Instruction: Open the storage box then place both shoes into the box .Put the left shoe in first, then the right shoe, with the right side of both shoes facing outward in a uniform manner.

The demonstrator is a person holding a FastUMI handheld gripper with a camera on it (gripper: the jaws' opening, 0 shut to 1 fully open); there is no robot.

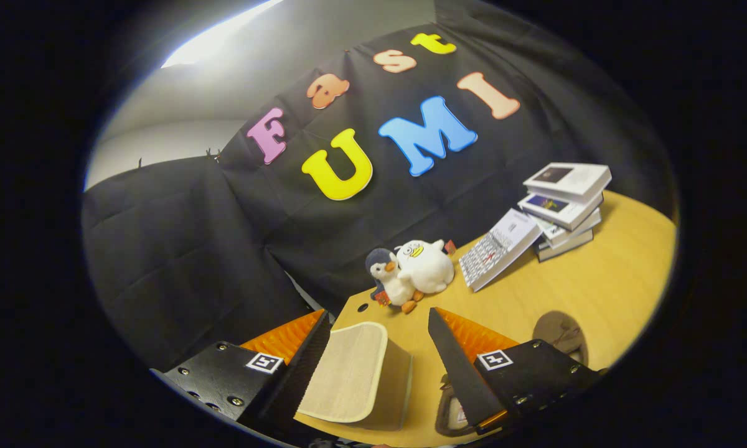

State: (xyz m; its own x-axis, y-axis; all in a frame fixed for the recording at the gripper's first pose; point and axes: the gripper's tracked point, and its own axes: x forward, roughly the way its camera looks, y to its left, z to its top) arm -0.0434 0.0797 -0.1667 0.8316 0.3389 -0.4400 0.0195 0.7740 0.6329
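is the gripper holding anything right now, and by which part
Nothing is held. The gripper is open, the storage box between its fingers, not pressed by both.

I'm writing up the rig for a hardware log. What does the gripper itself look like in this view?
The gripper has two wedge-shaped fingers that taper forward, each with a ribbed inner face. Each finger sits on a black block fastened with small screws, and each block carries a square black-and-white marker tag. No cable, hand or sleeve can be seen.
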